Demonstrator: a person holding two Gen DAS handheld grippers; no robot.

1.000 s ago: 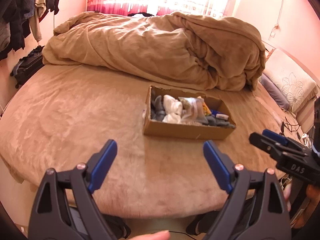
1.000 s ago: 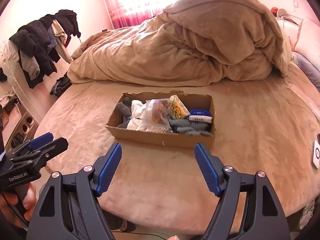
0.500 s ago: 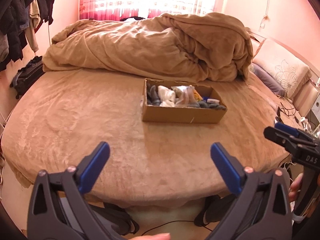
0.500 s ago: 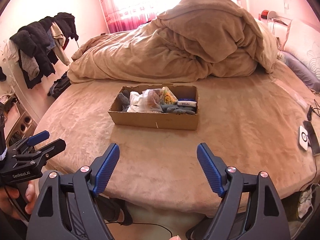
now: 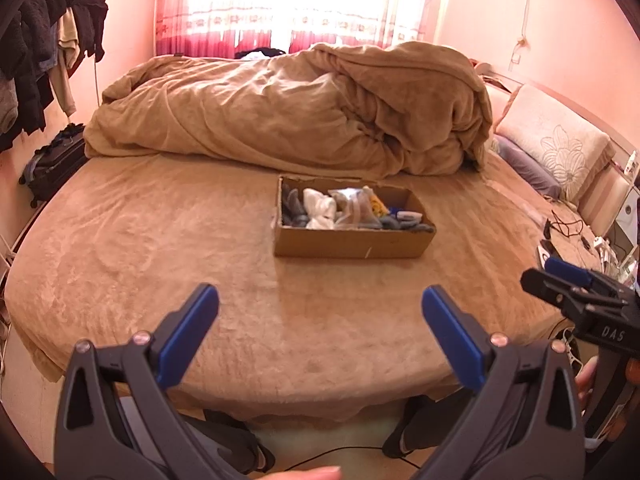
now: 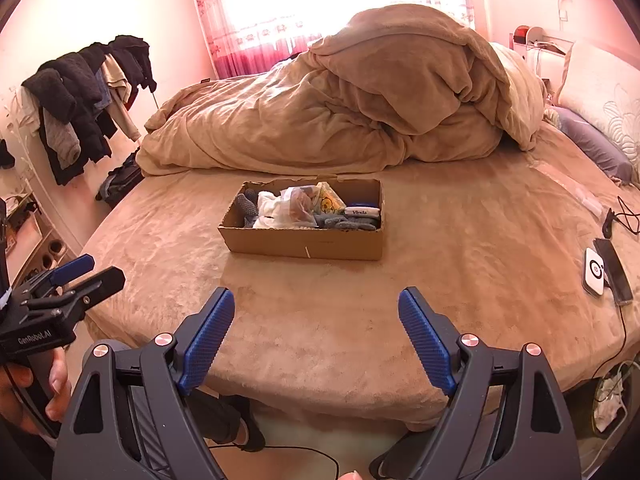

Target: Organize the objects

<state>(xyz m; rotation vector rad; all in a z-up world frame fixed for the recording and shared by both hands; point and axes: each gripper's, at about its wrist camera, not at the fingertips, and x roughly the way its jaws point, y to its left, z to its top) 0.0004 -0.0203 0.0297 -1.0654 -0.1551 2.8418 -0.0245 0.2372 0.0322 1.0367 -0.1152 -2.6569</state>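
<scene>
A shallow cardboard box (image 5: 352, 242) (image 6: 304, 245) sits on the tan bed. It holds grey socks (image 6: 246, 204), a white cloth (image 6: 269, 211), a clear plastic bag (image 6: 298, 206), a yellow packet (image 6: 330, 202) and a small tissue pack (image 6: 361, 211). My left gripper (image 5: 320, 320) is open and empty, over the bed's near edge, well short of the box. My right gripper (image 6: 312, 326) is open and empty, also back from the box. Each gripper shows at the edge of the other's view.
A bunched tan duvet (image 5: 288, 112) lies behind the box. Pillows (image 5: 556, 148) are at the right. A phone and white device (image 6: 606, 272) with cables lie on the bed's right edge. Clothes hang on a rack (image 6: 84, 100) at the left, with a suitcase (image 5: 52, 168) on the floor.
Both grippers have pulled back and up from the box, which looks smaller and farther now. Both stay open and empty.
</scene>
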